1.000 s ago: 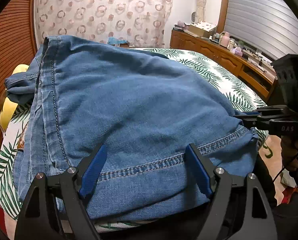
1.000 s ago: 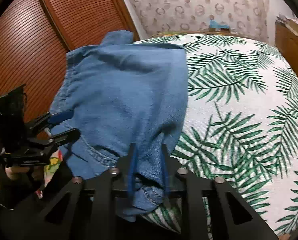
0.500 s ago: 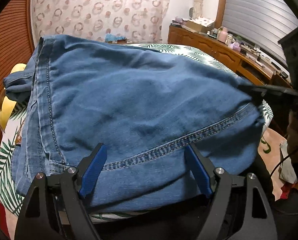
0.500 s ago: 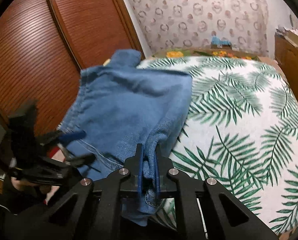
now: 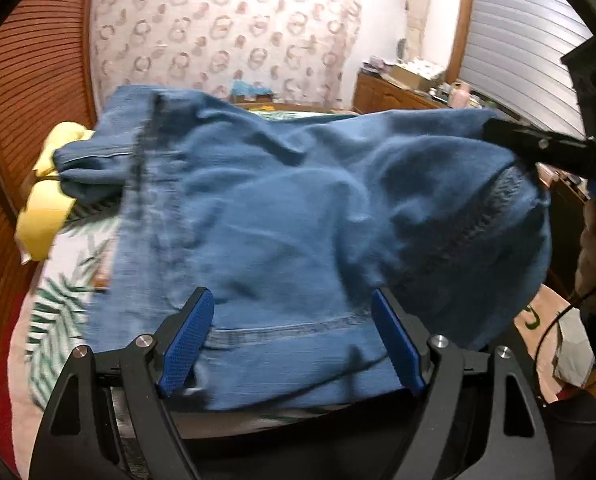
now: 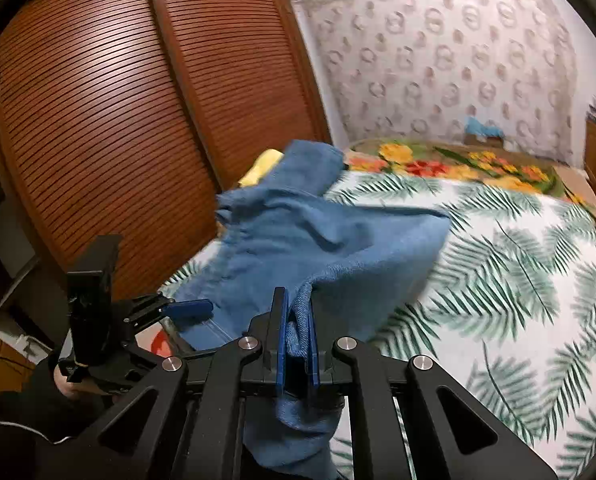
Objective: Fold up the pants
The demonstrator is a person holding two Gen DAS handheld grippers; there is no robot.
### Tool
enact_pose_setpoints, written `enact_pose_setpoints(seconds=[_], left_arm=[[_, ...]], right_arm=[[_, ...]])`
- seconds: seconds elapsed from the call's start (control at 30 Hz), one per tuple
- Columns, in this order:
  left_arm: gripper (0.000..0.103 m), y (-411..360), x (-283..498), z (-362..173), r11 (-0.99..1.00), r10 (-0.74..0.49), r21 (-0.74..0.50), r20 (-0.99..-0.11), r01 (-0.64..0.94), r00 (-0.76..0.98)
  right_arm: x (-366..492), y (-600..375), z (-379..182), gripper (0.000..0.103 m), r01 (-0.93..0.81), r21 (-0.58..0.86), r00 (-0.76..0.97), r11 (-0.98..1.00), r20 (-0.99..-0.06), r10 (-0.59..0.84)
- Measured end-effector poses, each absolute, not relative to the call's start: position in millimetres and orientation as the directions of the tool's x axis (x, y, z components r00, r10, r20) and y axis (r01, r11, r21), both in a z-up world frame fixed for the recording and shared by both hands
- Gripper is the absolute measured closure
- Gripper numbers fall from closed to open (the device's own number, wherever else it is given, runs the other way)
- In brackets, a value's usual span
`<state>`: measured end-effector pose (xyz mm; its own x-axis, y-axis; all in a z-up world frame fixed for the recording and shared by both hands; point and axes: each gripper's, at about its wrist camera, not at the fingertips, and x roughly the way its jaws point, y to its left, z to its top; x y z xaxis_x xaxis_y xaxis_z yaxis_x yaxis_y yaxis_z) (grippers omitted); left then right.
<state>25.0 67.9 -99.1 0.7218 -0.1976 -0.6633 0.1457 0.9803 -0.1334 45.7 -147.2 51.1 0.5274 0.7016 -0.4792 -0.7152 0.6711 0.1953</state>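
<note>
Blue denim pants point(image 5: 289, 216) lie on the bed's palm-leaf print sheet point(image 6: 518, 264), near the louvred wooden wardrobe doors point(image 6: 117, 120), one corner lifted off the sheet. Right gripper point(image 6: 296, 344) is clenched on that corner; its jaws have just been closing, with a fold of denim pinched between the blue pads point(image 6: 281, 336). Left gripper point(image 5: 291, 344) is spread wide, hem edge lying between its blue pads point(image 5: 185, 344), which aren't pressing the cloth. A yellow cloth point(image 5: 45, 216) sits beside the pants, partly under them.
</note>
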Motion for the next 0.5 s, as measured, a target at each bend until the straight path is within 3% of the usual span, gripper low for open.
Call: enact_pose_setpoints(seconds=[0.5], left_arm=[[0.022,143,-1,-78,0.988,-0.063,-0.147,-0.61,-0.035,0.79]], right_arm=[[88,-55,34,0.095,-0.818,0.205,0.398,0.538,-0.474,0.785]])
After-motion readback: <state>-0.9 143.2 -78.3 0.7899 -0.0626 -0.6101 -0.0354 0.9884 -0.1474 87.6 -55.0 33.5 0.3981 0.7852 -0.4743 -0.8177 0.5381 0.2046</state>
